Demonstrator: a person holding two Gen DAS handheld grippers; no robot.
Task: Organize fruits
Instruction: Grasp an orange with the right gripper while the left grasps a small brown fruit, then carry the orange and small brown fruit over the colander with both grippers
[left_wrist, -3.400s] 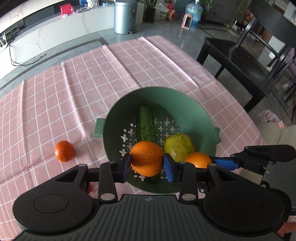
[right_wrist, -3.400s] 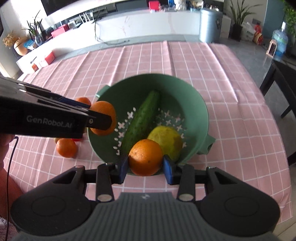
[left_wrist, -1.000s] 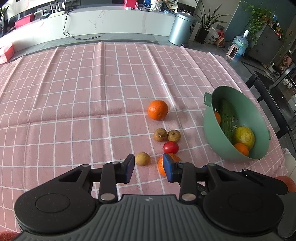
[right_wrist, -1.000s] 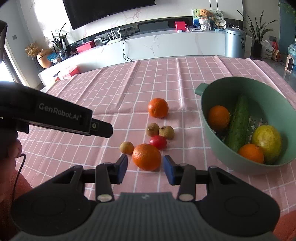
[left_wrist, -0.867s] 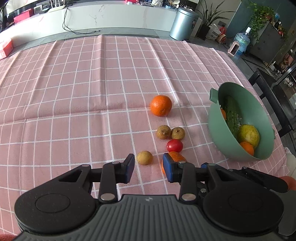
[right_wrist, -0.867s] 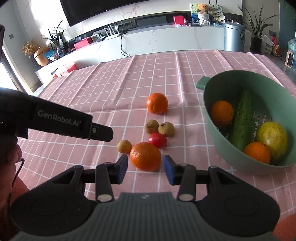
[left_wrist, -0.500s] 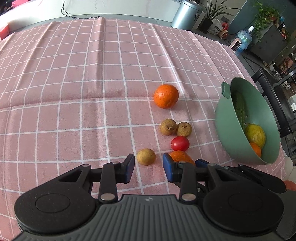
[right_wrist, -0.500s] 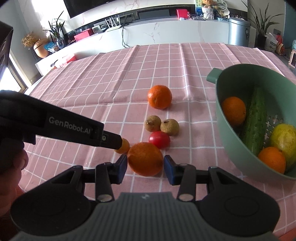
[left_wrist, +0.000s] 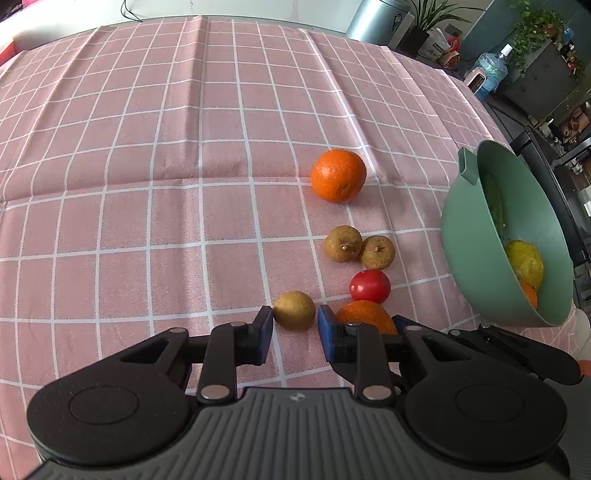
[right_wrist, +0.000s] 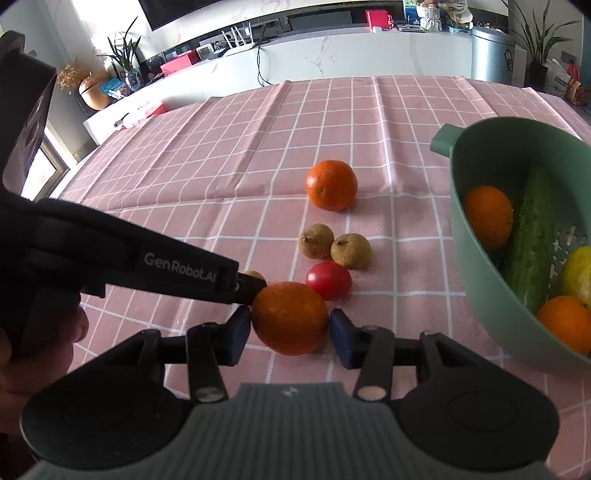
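Both grippers have come down from over the green plastic colander to the loose fruit on the pink checked cloth.

Left wrist view: we find the left gripper (left_wrist: 294, 328) low over the surface, its blue-padded fingers (left_wrist: 264, 328) having just closed in on the small round tan fruit (left_wrist: 294, 309). That fruit sits directly between the fingertips; the pads appear to meet it on both sides, so we judge it grasped. Further off lie the cherry tomato (left_wrist: 370, 286), a pair of stemmed brown fruits (left_wrist: 360, 247) and the far orange (left_wrist: 338, 175). The green plastic colander (left_wrist: 491, 258) stands well off to the right.

Right wrist view: the right gripper (right_wrist: 291, 334) straddles the near orange (right_wrist: 290, 317), which rests on the cloth. Its fingers (right_wrist: 341, 338) have just been opening; the left pad sits against the peel, the right pad stands clear, so we record this gripper as released. The colander (right_wrist: 476, 258), holding a cucumber (right_wrist: 532, 243) and citrus, lies to the right of this gripper, which is the nearer one.

We judge the coming move to turn on each fruit lying dead ahead, centred in the gap.
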